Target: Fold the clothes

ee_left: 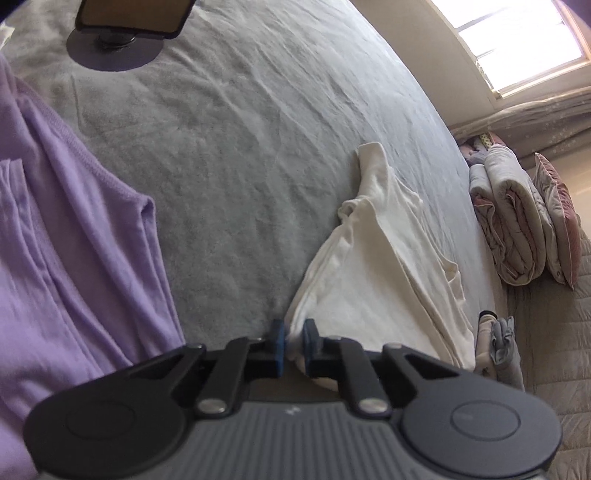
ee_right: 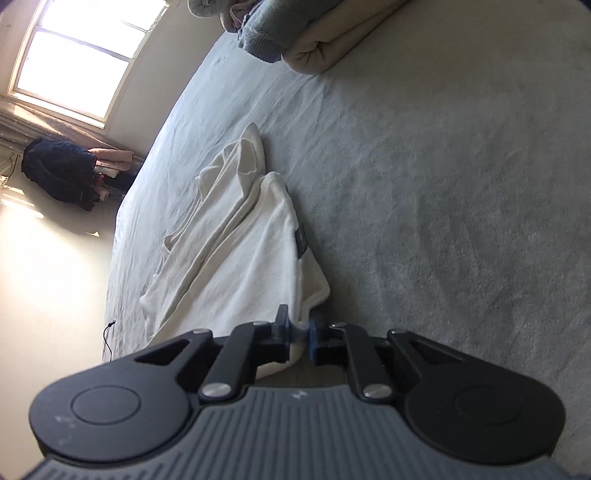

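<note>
The left gripper (ee_left: 294, 341) has its blue-padded fingers drawn close together on a near corner of the white garment (ee_left: 373, 280), the cloth pinched in the narrow gap between them. The right gripper (ee_right: 298, 332) is likewise nearly closed, with a fold of the white garment's (ee_right: 236, 251) edge caught between its pads. The garment lies rumpled and stretched lengthwise on the grey bedspread (ee_left: 229, 155), running away from both grippers toward the far side of the bed. In the left wrist view, a lilac garment (ee_left: 70, 236) lies on the bedspread well apart from the white one. Beyond the white garment's far end, at the edge of the bedspread, sit rolled quilts (ee_left: 513, 225); in the right wrist view a grey knit item (ee_right: 269, 33) rests on a beige roll (ee_right: 332, 48).
</note>
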Action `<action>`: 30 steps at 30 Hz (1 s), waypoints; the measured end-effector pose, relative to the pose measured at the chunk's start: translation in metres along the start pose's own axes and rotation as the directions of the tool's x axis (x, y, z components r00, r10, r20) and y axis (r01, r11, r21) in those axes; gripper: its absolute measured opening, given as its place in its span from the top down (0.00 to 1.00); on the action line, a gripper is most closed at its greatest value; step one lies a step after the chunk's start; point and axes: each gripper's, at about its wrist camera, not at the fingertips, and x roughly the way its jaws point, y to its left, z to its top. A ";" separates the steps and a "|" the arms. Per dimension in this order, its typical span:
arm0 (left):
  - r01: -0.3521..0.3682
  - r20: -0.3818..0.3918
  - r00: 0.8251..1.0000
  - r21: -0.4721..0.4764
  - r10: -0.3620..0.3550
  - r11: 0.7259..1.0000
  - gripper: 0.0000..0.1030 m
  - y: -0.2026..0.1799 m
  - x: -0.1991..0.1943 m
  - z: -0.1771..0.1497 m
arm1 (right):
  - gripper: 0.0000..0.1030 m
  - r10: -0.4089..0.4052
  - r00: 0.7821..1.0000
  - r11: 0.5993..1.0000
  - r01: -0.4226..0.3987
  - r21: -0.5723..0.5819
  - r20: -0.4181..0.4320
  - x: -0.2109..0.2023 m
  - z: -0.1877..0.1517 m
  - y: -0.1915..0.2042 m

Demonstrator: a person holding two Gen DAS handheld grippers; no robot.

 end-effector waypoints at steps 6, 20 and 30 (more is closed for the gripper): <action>-0.015 -0.048 0.999 0.109 0.020 0.994 0.91 -0.001 0.002 -0.001 | 0.90 -0.038 0.999 0.995 0.037 -0.088 -0.006 -0.003 -0.002 -0.006; -0.043 0.206 0.977 0.470 -0.062 0.881 0.41 -0.030 -0.033 -0.015 | 0.52 -0.126 0.971 0.802 0.222 -0.555 0.206 0.002 -0.035 0.037; -0.023 0.187 0.969 0.722 -0.163 0.691 0.24 -0.088 0.022 -0.059 | 0.36 -0.028 0.958 0.557 0.253 -0.791 0.286 0.042 -0.072 0.086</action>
